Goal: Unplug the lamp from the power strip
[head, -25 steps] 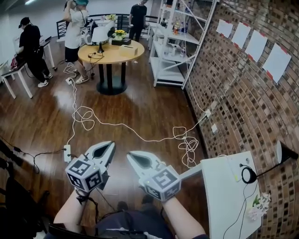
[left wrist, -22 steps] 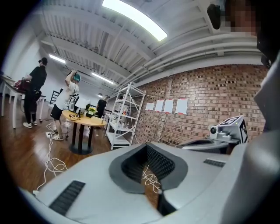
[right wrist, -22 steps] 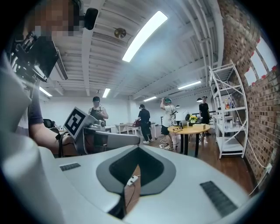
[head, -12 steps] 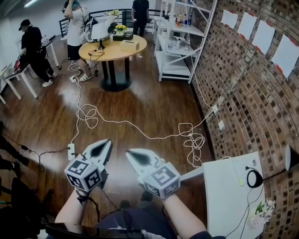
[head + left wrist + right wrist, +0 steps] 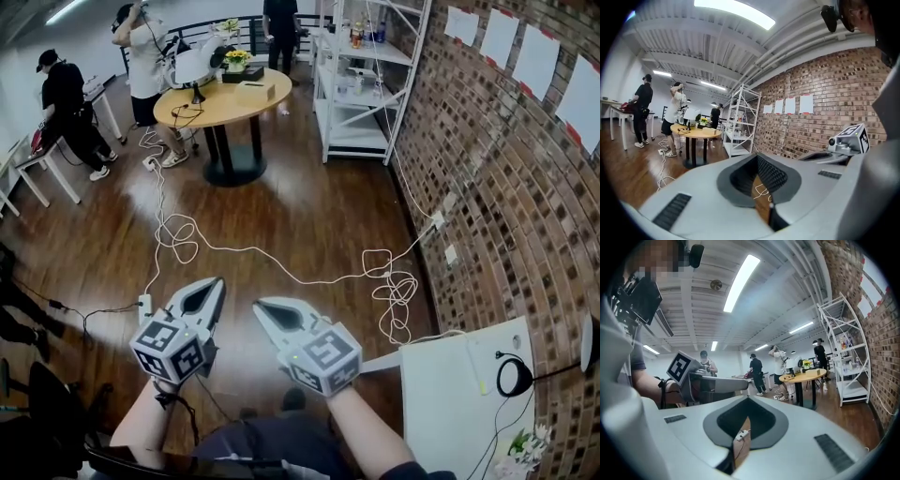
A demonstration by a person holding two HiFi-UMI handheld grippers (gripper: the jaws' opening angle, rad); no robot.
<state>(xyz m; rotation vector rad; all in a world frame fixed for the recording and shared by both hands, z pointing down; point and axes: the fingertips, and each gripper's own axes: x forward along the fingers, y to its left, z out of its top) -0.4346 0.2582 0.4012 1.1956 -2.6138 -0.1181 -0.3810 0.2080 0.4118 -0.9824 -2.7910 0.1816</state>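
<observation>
A black desk lamp (image 5: 514, 376) with a ring base stands on the white table (image 5: 450, 403) at the lower right, and its black cord runs off toward the bottom edge. A white power strip (image 5: 145, 306) lies on the wood floor just left of my left gripper (image 5: 214, 282). That strip (image 5: 740, 434) also shows through the slit between the right jaws. Both grippers hang side by side over the floor, well apart from the strip and the lamp. My left gripper (image 5: 757, 156) is shut and holds nothing. My right gripper (image 5: 261, 306) is shut too, also with nothing in it.
A long white cable (image 5: 281, 267) loops over the floor to a coil (image 5: 398, 292) by the brick wall. A second power strip (image 5: 150, 162) lies near the round wooden table (image 5: 220, 103). White shelving (image 5: 361, 75) stands at the back right, and several people stand at the back left.
The view has shifted: the white table and lamp have slid toward the lower right, and the round table sits higher. Both grippers stay shut in almost the same place.
</observation>
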